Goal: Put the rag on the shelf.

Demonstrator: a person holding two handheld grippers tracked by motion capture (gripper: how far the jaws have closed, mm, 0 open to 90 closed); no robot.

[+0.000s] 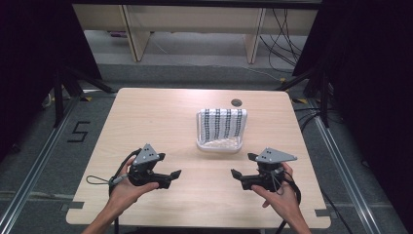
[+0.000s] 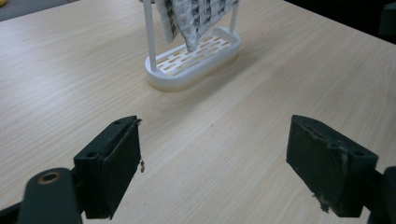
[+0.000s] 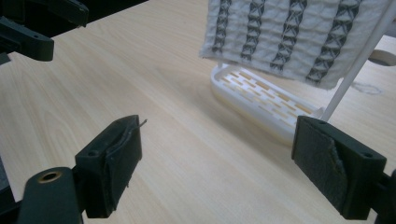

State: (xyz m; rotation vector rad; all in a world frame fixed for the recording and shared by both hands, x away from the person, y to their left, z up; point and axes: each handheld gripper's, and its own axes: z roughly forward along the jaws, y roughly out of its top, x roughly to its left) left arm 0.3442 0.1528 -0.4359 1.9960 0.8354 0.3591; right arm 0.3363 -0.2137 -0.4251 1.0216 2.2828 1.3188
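Striped cloth [image 1: 224,124] draped over white rack [image 1: 219,145] at table [image 1: 146,112] centre, hung to dry. Left gripper [image 1: 176,173] and right gripper [image 1: 234,172] held near front edge, jaws spread wide, nothing gripped, both aimed inward.

One cloth [image 1: 223,124] (striped), one rack [image 1: 218,145], two hand-held grippers.

left gripper [image 2: 212,158]: jaws wide apart, nothing between | white rack [image 2: 194,58] ahead on table [image 2: 70,79] | striped cloth [image 2: 196,18] hanging
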